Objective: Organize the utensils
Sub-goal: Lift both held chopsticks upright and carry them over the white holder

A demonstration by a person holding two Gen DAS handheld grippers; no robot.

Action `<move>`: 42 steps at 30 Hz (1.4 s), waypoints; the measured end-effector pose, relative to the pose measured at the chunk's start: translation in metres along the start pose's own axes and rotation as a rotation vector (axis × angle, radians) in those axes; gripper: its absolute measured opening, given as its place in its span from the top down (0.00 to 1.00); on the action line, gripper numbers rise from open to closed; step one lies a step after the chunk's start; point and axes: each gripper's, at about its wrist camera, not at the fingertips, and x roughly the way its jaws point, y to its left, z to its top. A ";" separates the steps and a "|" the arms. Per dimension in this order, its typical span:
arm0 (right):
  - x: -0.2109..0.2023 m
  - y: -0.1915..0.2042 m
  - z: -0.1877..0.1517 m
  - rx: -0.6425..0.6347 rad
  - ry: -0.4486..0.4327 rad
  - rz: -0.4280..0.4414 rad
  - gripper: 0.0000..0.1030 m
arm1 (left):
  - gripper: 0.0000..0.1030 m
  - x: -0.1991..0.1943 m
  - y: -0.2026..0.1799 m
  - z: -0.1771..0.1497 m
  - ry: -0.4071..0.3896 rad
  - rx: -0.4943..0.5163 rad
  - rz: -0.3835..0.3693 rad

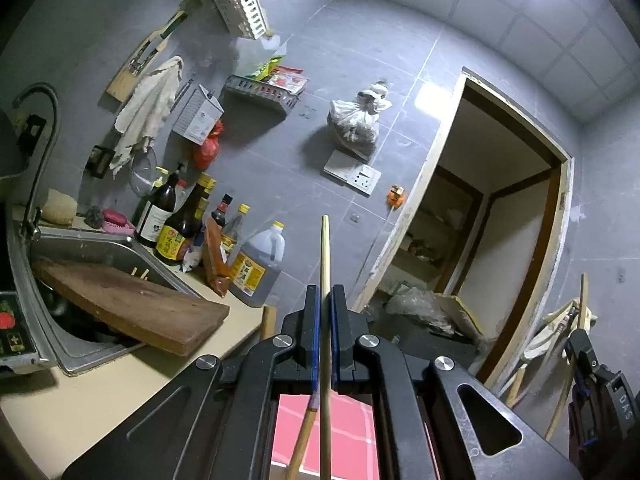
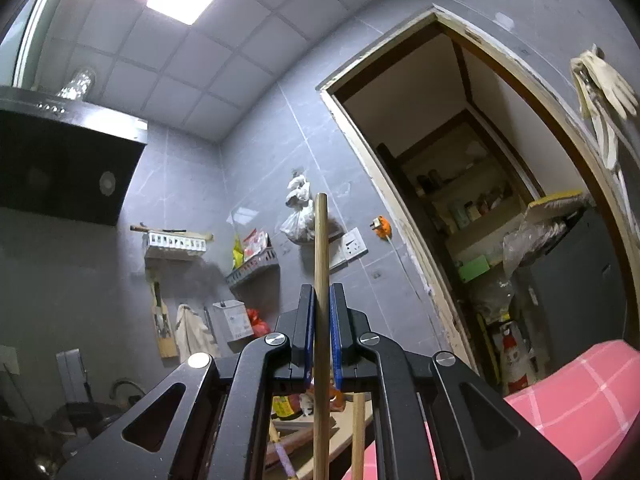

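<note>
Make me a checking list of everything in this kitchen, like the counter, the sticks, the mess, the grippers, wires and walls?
Surface: beige counter with a steel sink; wooden board lying across it.
Job's things: pale chopstick and darker stick, each upright.
Clutter: sauce bottles, oil jug, sponge.
Grippers: left gripper shut on the pale chopstick; right gripper shut on the darker stick.
Cables: nothing seen.
Surroundings: grey tiled wall, white rack, doorway, range hood.
</note>
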 end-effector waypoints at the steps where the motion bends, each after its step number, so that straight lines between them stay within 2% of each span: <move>1: 0.000 -0.002 -0.001 0.003 0.001 -0.003 0.95 | 0.97 0.000 0.001 -0.002 -0.001 -0.002 0.002; 19: 0.006 -0.005 -0.016 0.033 0.039 0.004 0.95 | 0.97 0.003 0.000 -0.033 0.002 0.015 0.023; 33: 0.007 -0.001 -0.017 0.009 0.008 -0.017 0.95 | 0.97 0.001 -0.008 -0.044 0.016 0.042 0.018; 42: 0.009 -0.004 -0.022 -0.001 0.041 -0.039 0.95 | 0.97 0.001 -0.008 -0.049 0.033 0.055 0.018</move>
